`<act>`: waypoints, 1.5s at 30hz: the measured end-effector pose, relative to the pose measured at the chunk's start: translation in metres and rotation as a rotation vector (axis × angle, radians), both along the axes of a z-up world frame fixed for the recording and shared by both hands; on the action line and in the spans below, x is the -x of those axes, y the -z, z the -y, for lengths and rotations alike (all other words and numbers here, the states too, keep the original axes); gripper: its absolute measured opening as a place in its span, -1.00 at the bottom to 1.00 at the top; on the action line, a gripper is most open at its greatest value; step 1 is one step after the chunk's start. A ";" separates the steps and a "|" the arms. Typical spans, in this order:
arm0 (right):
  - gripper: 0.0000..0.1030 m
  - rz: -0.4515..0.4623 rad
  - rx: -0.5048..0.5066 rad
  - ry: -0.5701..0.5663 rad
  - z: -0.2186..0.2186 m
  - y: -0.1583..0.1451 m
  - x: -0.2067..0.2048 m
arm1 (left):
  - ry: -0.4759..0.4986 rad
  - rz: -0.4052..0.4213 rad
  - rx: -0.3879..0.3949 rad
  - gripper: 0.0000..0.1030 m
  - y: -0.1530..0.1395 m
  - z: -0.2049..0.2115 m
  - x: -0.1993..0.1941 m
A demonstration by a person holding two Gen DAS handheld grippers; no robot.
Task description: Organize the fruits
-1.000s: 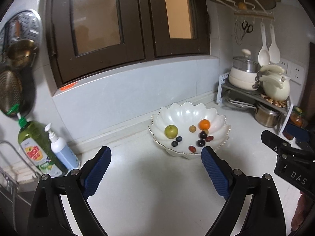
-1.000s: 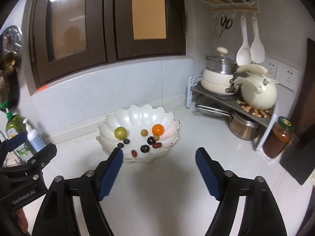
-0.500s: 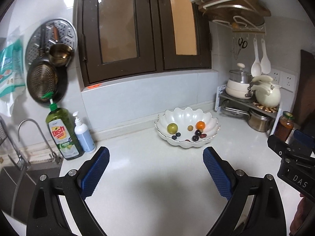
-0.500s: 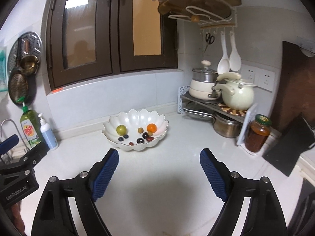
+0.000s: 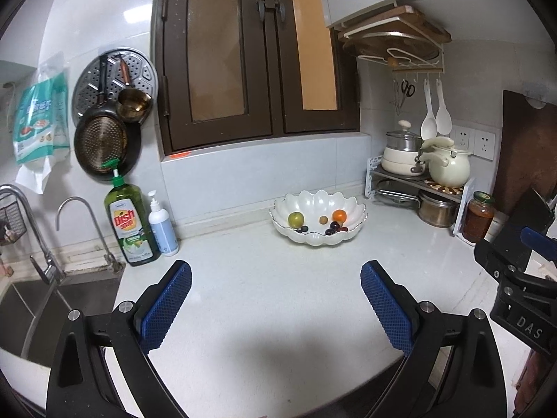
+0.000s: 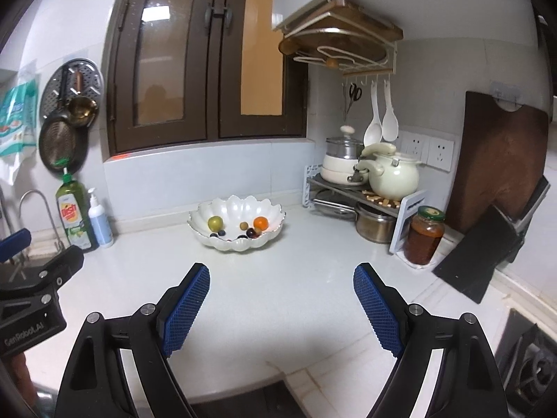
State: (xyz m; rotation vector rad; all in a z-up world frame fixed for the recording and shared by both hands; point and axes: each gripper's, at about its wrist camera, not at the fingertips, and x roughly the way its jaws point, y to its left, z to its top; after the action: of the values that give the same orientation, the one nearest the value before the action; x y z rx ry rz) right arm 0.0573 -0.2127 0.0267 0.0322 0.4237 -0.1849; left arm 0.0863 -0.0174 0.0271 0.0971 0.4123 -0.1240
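Note:
A white scalloped bowl (image 5: 350, 205) stands at the back of the white counter, also in the right wrist view (image 6: 212, 240). In it lie a green fruit (image 5: 296, 218), an orange fruit (image 5: 339, 215), a small tan fruit (image 5: 323, 220) and several dark berries (image 5: 335, 225). My left gripper (image 5: 275, 299) is open and empty, well in front of the bowl. My right gripper (image 6: 280, 301) is open and empty, also well back from the bowl.
A dish soap bottle (image 5: 128, 223) and a pump bottle (image 5: 162, 224) stand left by the sink (image 5: 45, 310). A rack with pots and a kettle (image 6: 391, 174), a sauce jar (image 6: 424, 235) and a cutting board (image 6: 501, 160) fill the right corner.
Both grippers have pulled back and up from the bowl, so it looks smaller and farther. Both stay open and empty.

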 end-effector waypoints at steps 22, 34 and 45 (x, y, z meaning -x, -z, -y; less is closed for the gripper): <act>0.66 0.006 -0.007 -0.003 -0.011 0.003 0.066 | 0.009 0.038 -0.010 1.00 -0.001 -0.011 0.059; 0.66 -0.010 -0.018 -0.020 -0.016 0.006 0.065 | 0.003 0.039 -0.007 1.00 0.000 -0.014 0.064; 0.66 -0.010 -0.025 -0.016 -0.014 0.004 0.064 | 0.014 0.046 -0.023 1.00 -0.004 -0.013 0.063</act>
State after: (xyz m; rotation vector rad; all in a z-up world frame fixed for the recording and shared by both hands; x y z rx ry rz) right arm -0.0063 -0.1990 0.0225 0.0524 0.4361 -0.1643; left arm 0.0236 -0.0048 0.0315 0.1253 0.3669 -0.1302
